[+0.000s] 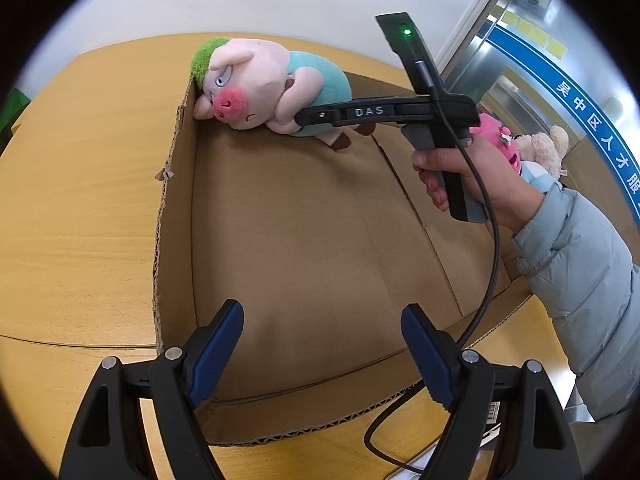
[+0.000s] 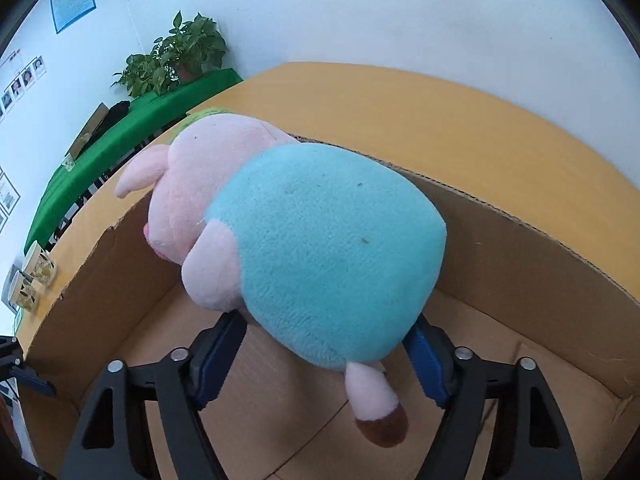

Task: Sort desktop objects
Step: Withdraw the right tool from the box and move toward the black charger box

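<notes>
A plush pig (image 1: pixel 256 84) with a green cap, pink head and teal body lies in the far corner of an open cardboard box (image 1: pixel 160 240), its head leaning on the box rim. My right gripper (image 1: pixel 300 120), held by a hand in a grey sleeve, reaches it from the right. In the right wrist view the pig's teal body (image 2: pixel 328 248) fills the gap of the right gripper (image 2: pixel 324 340), and both blue pads press its sides. My left gripper (image 1: pixel 322 344) stands open over the near end of the box, with nothing between its fingers.
The box sits on a wooden table (image 1: pixel 80 200). A pink plush (image 1: pixel 496 140) and a beige teddy (image 1: pixel 544 148) lie beyond the box on the right. A black cable (image 1: pixel 492 260) hangs across the box. Cups (image 2: pixel 36 268) and a potted plant (image 2: pixel 180 52) stand far left.
</notes>
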Motion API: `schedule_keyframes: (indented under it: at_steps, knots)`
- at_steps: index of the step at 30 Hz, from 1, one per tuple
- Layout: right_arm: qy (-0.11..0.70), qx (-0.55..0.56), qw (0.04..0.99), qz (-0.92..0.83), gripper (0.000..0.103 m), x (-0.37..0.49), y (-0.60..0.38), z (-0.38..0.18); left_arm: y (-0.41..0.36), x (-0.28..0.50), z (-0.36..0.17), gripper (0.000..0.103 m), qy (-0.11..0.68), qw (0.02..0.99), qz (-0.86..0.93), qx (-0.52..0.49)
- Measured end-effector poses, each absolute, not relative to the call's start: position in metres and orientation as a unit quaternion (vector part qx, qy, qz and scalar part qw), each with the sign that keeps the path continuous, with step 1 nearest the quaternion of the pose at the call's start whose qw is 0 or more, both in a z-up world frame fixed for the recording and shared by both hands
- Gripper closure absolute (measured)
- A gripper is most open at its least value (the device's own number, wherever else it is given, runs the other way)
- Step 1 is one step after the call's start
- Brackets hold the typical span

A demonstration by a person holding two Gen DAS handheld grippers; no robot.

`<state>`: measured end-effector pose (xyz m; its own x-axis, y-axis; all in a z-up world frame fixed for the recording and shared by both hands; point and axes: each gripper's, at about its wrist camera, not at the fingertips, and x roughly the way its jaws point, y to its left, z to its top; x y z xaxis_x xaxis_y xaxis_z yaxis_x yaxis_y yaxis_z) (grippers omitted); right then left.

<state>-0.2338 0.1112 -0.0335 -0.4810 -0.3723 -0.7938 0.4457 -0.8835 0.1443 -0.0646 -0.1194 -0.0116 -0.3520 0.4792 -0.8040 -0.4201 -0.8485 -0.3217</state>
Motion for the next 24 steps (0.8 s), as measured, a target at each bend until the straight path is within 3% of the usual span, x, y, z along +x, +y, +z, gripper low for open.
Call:
schedule_keyframes:
  at_steps: [7,11,15,19,21,24]
  knots:
    - [0.032,0.47,0.209,-0.857,0.03,-0.222,0.126,-0.022,-0.12,-0.066,-0.01,0.022,-0.027,0.271,0.824,-0.497]
    - [0.045,0.471,0.202,-0.858,0.016,-0.224,0.117,-0.028,-0.119,-0.067,-0.01,0.022,-0.031,0.273,0.826,-0.492]
    - [0.03,0.468,0.191,-0.862,0.014,-0.219,0.12,-0.023,-0.122,-0.064,-0.007,0.022,-0.047,0.276,0.83,-0.482]
    - [0.03,0.433,0.184,-0.882,0.009,-0.178,0.136,0.011,-0.128,-0.055,0.017,0.022,-0.061,0.262,0.854,-0.445]
    - [0.038,0.404,0.17,-0.898,0.0,-0.144,0.145,0.037,-0.126,-0.045,0.039,0.022,-0.052,0.253,0.876,-0.407]
    - [0.041,0.358,0.148,-0.921,0.0,-0.084,0.16,0.079,-0.121,-0.024,0.078,0.022,-0.036,0.241,0.907,-0.343]
